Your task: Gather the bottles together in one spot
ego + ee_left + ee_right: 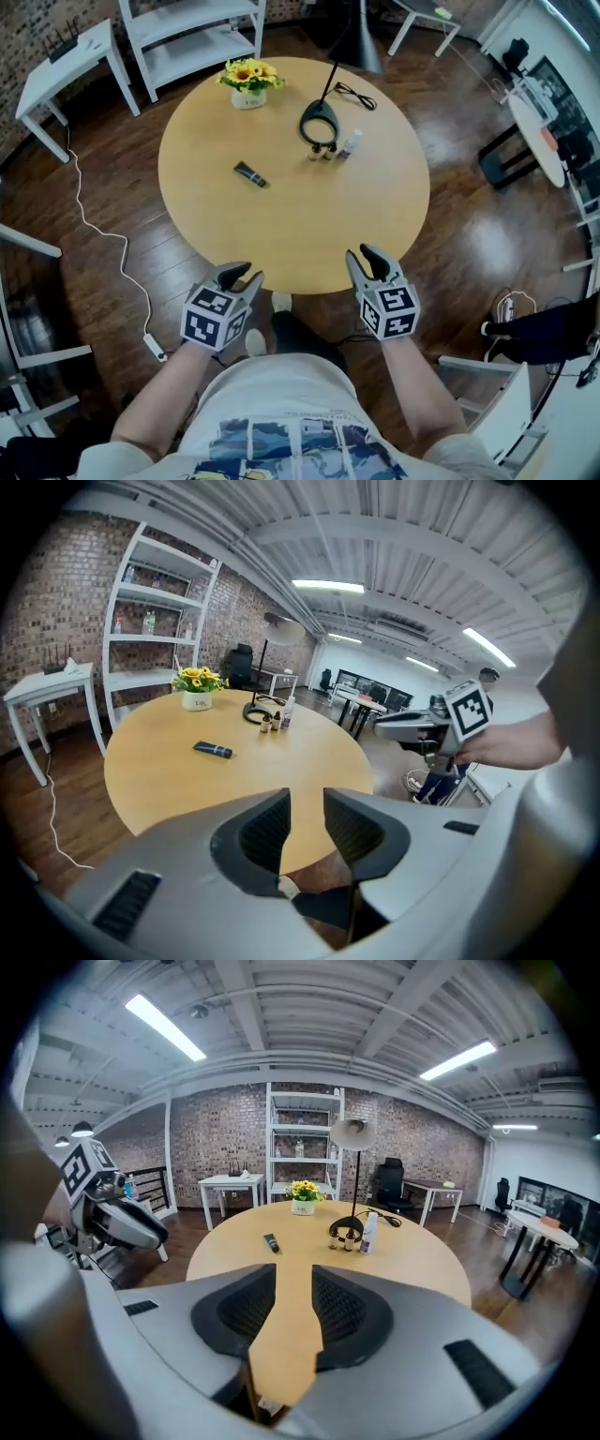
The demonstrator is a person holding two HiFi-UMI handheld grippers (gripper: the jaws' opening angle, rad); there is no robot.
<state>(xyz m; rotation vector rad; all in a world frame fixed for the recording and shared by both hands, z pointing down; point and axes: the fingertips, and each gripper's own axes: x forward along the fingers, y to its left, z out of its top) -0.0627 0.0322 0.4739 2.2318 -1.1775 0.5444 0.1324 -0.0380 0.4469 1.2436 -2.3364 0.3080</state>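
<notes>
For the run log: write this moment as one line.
left gripper: open, empty | right gripper: open, empty | two small brown bottles, white plastic bottle: clustered beside black lamp base | dark tube: lying apart

The left gripper (246,275) and the right gripper (362,254) share a pale grey moulded shell and dark jaws lined with ribbed black pads (265,832). Each carries a cube of black-and-white square markers, at seven o'clock (216,317) and five o'clock (389,310) in the head view. The person wears a pale short-sleeved T-shirt (281,398) with a blue and yellow print, dark trousers (305,336) and white shoes (281,301).
</notes>
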